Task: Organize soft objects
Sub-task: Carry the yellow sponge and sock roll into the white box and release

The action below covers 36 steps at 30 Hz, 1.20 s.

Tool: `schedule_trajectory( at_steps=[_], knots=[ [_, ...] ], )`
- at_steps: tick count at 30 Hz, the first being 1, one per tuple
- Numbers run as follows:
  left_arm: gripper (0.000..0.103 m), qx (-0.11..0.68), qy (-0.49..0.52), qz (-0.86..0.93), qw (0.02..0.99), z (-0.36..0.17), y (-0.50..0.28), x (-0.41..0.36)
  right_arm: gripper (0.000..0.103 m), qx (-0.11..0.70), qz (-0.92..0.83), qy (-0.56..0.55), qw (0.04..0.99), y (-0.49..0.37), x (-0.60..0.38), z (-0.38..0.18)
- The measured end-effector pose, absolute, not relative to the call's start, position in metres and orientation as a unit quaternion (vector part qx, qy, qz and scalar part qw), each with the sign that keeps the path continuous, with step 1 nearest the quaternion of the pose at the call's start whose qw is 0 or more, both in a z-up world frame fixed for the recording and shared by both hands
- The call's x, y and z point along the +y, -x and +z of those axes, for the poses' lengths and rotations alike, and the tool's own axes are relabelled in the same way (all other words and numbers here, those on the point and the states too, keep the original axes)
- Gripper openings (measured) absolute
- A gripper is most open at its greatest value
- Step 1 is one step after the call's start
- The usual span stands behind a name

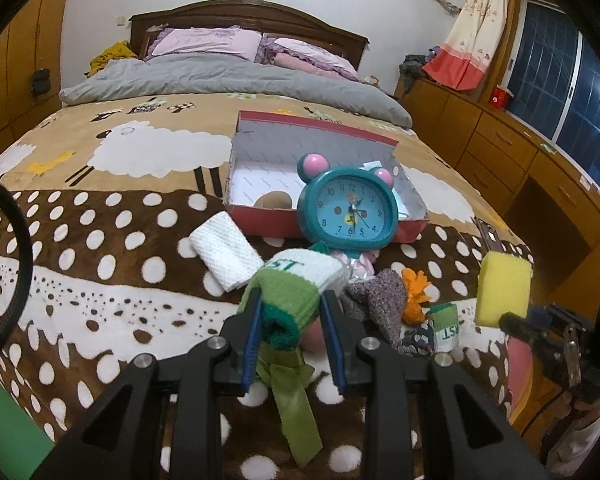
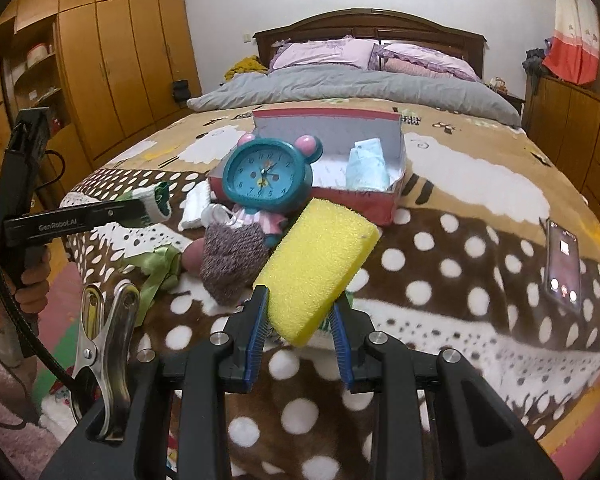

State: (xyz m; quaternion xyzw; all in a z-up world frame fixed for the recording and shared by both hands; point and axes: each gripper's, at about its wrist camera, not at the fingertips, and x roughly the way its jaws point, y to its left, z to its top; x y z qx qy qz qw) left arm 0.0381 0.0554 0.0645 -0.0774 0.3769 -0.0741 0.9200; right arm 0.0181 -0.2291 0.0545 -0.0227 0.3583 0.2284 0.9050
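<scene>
Risk centres on the clock (image 1: 350,204), which leans against the near wall of the red box (image 1: 256,222), blocking the straight path in. Left gripper (image 1: 292,312) is clamped on a rolled green-and-white sock (image 1: 300,284), held just in front of the clock; right gripper (image 2: 300,316) pinches the yellow sponge (image 2: 316,268) by one end only, also in front of the clock. Judgement: a low carry could topple the clock; the sponge may twist out of so shallow a grip.
</scene>
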Motion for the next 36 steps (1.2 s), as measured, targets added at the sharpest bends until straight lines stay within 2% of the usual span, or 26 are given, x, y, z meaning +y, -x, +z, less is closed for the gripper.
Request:
schedule_trajectory(
  at_steps=[36],
  knots=[
    [0.03, 0.38, 0.054, -0.068, 0.921, 0.096, -0.147, 0.055, 0.031, 0.372, 0.197, 0.065, 0.905, -0.12, -0.227, 0.069]
  ],
)
